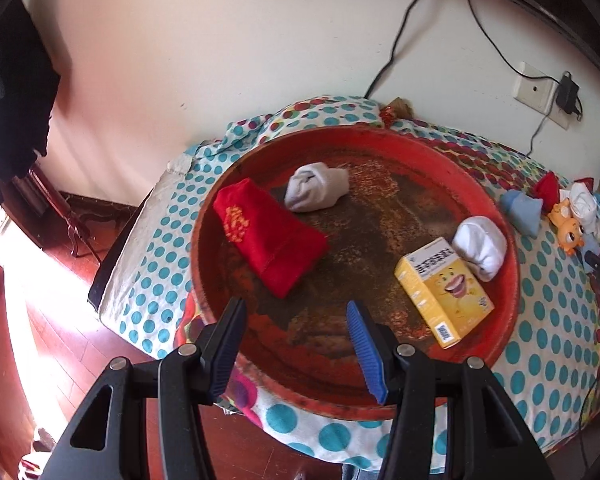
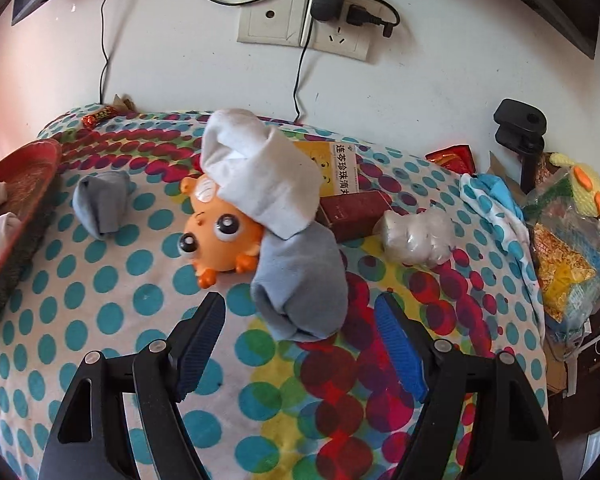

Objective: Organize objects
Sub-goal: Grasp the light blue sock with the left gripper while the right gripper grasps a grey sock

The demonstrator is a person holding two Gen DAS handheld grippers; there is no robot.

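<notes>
A round red tray (image 1: 496, 216) lies on a polka-dot cloth. It holds a red pouch (image 1: 272, 236), two rolled white socks (image 1: 316, 186) (image 1: 480, 246) and a yellow box (image 1: 444, 292). My left gripper (image 1: 296, 320) is open and empty above the tray's near rim. My right gripper (image 2: 300, 316) is open, its fingers either side of a rolled grey-blue sock (image 2: 300, 276). Beyond lie an orange toy (image 2: 220, 240), a white sock (image 2: 260, 176) draped over it, and another grey sock (image 2: 100, 200).
Right of the socks lie a dark red box (image 2: 356, 212), a yellow box (image 2: 336, 168), a plastic-wrapped white lump (image 2: 416, 236) and a bag of snacks (image 2: 568, 248). The tray's edge (image 2: 24, 160) is at the left. Wall sockets (image 2: 304, 20) with cables are behind.
</notes>
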